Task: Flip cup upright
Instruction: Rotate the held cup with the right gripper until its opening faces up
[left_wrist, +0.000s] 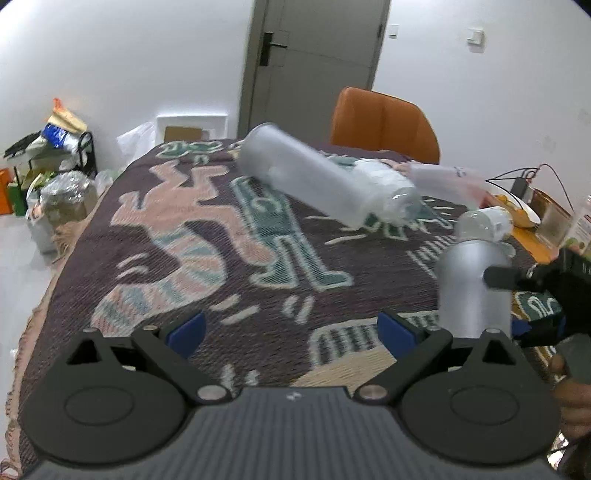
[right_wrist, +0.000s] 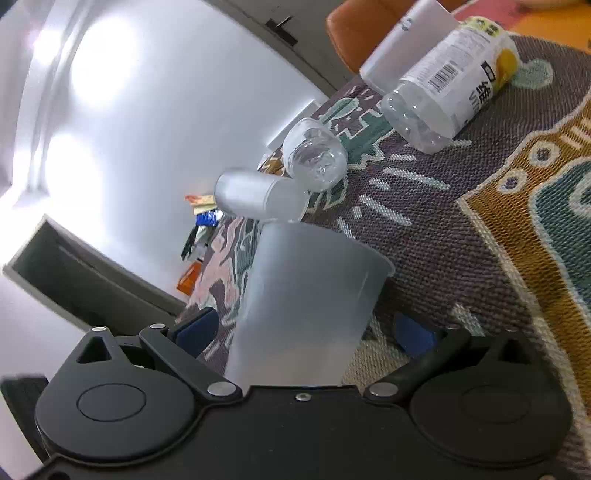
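A frosted translucent cup (right_wrist: 303, 302) sits between the blue pads of my right gripper (right_wrist: 303, 332). The pads stand a little off its sides, so the gripper is open around it. In the left wrist view the same cup (left_wrist: 472, 288) stands with its closed end up and its rim on the patterned cloth, and the right gripper (left_wrist: 517, 295) reaches it from the right. My left gripper (left_wrist: 291, 328) is open and empty above the cloth, left of the cup.
A second frosted cup (left_wrist: 306, 177) lies on its side at mid-table, with clear plastic bottles (left_wrist: 388, 195) beside it. A labelled bottle (right_wrist: 443, 85) lies further back. An orange chair (left_wrist: 384, 125) stands behind the table. Cables and dishes lie at the right edge.
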